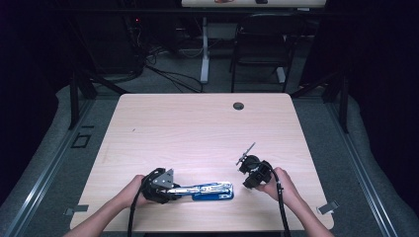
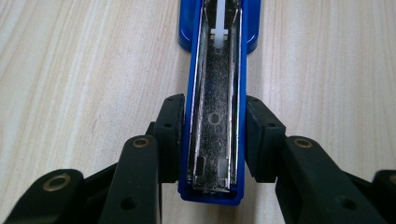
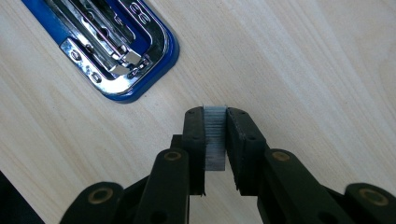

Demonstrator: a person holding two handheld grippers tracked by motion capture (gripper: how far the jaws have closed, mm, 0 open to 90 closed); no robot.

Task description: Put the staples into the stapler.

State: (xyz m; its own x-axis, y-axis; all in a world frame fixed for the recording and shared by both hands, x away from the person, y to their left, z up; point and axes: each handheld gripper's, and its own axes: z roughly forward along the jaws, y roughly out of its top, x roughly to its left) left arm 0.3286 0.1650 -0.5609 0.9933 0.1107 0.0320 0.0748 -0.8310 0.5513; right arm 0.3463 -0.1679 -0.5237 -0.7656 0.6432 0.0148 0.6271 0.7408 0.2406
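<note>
High view: blue stapler lies open on the table's near edge.
Left gripper: pads clamp the stapler's magazine sides, steadying it.
Right gripper: pinches a staple strip, just off the stapler.
Loading tip: line the strip with the channel, then lower it level.
Surroundings: grommet hole and chair stand well apart; no obstruction.

This looks like a lab or recording room, dim all round. In the middle of the frame sits a pale wooden table with a cable hole. At the top, a black folding chair, a desk leg and loose cables on grey carpet. Metal rails run down both sides.
</note>
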